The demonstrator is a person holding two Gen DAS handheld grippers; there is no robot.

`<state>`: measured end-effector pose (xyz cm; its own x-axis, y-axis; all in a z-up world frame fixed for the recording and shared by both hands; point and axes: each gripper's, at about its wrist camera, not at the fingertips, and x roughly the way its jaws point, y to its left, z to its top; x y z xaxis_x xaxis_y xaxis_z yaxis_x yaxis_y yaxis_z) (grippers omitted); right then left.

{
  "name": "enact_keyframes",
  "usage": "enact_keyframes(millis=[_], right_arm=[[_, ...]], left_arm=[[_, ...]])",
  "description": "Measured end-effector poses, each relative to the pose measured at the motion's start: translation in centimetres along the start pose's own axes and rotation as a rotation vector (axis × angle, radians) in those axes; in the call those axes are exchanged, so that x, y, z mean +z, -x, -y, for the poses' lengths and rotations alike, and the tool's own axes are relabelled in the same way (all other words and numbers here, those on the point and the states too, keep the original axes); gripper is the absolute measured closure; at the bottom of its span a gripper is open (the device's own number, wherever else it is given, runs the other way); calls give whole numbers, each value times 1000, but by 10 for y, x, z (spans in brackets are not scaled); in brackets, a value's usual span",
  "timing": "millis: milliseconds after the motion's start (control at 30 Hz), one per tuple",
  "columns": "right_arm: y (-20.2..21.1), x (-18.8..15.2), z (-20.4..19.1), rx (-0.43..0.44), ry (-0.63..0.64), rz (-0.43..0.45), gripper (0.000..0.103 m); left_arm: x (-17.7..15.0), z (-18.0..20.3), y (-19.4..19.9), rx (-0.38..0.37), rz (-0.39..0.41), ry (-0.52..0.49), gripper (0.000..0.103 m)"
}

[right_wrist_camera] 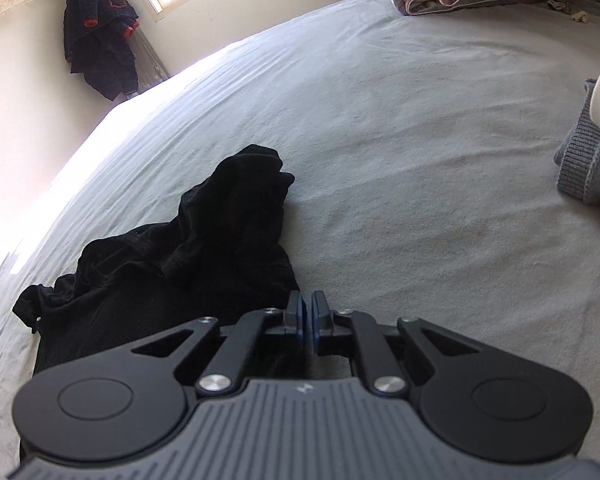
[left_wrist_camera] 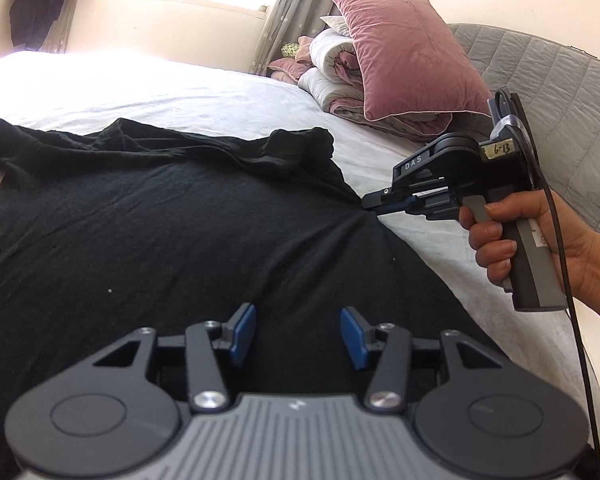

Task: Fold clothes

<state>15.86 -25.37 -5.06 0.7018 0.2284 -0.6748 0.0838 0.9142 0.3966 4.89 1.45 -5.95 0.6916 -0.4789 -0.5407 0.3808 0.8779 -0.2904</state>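
Black garment (left_wrist_camera: pixel 160 216) spread on the bed (right_wrist_camera: pixel 400 140). Right gripper (left_wrist_camera: pixel 374 204) pinches its side edge, fingers closed; left gripper (left_wrist_camera: pixel 298 336) hovers above the cloth, wide apart and empty. Good practice: keep the pinched edge taut and the crease straight.

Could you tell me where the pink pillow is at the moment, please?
In the left wrist view, the pink pillow leans on folded bedding at the bed's far right, beside the grey quilted headboard.
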Motion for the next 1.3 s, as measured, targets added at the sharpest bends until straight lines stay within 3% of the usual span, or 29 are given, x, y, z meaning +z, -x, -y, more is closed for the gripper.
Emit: enact_keyframes(millis=[100, 167, 367, 600, 700, 833, 900, 1033, 1300], right_arm=[[19, -2, 2, 7, -2, -20, 83], [36, -8, 5, 15, -1, -23, 60], [92, -45, 12, -14, 52, -99, 60], [136, -94, 24, 39, -26, -194, 60], [140, -112, 27, 99, -62, -208, 62], [137, -131, 34, 162, -100, -211, 71], [135, -137, 42, 234, -141, -209, 74], [131, -146, 52, 294, -194, -212, 100], [142, -147, 49, 328, -186, -207, 99]], left_arm=[[1, 3, 1, 12, -3, -10, 54], [2, 6, 4, 25, -4, -19, 55], [3, 18, 13, -5, -6, -45, 56], [7, 34, 24, -78, -22, -56, 59], [5, 41, 26, -102, -34, -76, 60], [-6, 49, 23, -90, -50, -109, 61], [-12, 52, 18, -89, -67, -129, 61], [-21, 59, 13, -58, -76, -188, 61], [24, 75, 8, -35, -173, -164, 69]])
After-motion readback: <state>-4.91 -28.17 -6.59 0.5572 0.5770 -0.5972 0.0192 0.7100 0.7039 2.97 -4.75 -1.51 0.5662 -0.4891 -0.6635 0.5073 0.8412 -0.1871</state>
